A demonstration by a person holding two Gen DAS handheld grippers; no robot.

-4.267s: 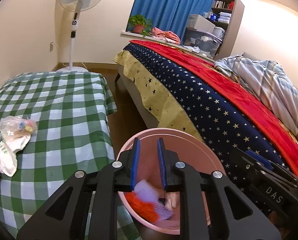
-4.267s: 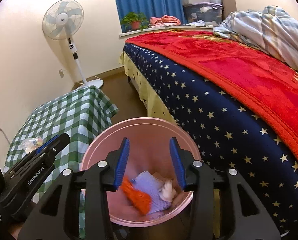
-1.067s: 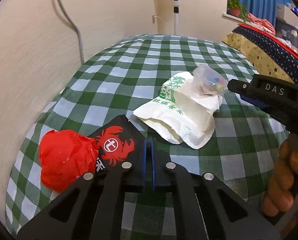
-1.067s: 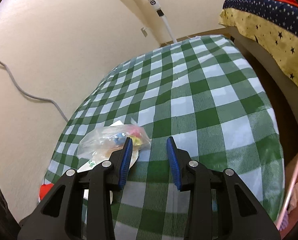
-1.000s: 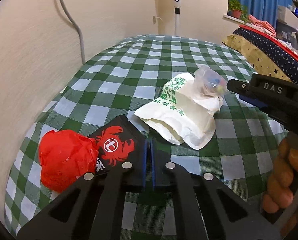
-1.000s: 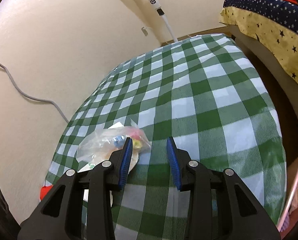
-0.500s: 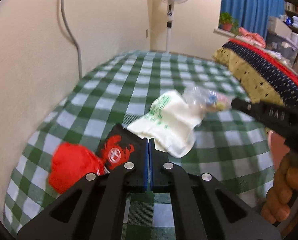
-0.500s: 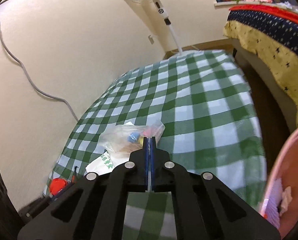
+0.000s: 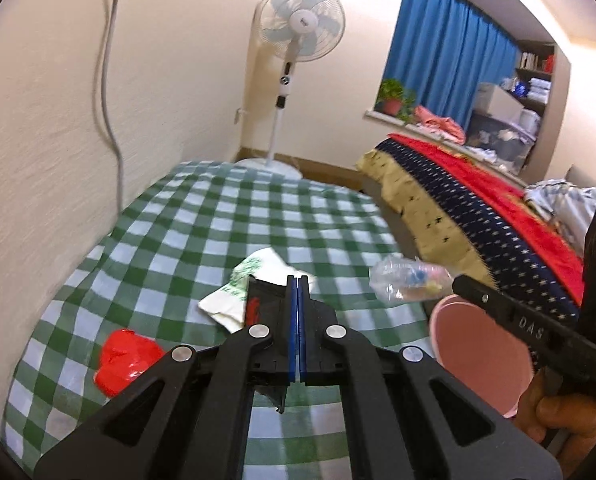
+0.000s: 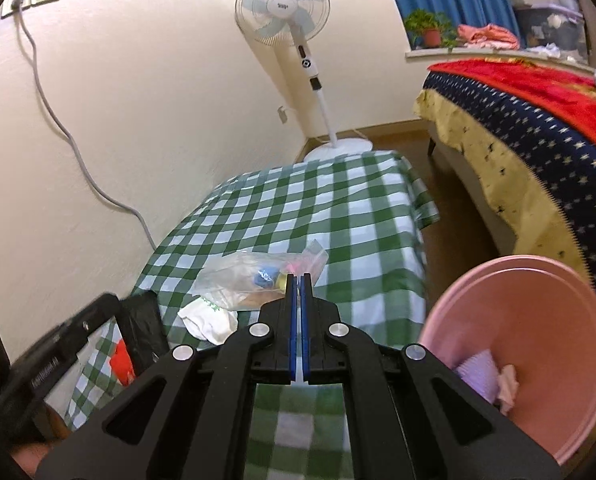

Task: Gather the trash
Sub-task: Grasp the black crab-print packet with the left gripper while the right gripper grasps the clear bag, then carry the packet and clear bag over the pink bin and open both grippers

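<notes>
My left gripper (image 9: 297, 284) is shut on a black snack wrapper (image 9: 263, 300) with a red print, lifted above the green checked table (image 9: 225, 224). My right gripper (image 10: 298, 280) is shut on a clear plastic bag (image 10: 257, 270) holding small coloured bits, also lifted; the bag shows in the left wrist view (image 9: 408, 280). A white paper wrapper (image 9: 253, 280) with green print and a crumpled red bag (image 9: 125, 354) lie on the table. The pink bin (image 10: 538, 344) stands at the table's right, with purple and pale trash inside.
A bed (image 9: 478, 208) with a starred navy and red cover runs along the right, with floor between it and the table. A standing fan (image 10: 298, 40) is at the far wall. A grey cable (image 10: 77, 152) hangs down the wall on the left.
Both grippers have risen and pulled back from the table, each carrying its piece. The view swung toward the bed, and the pink bin is now in sight on the right.
</notes>
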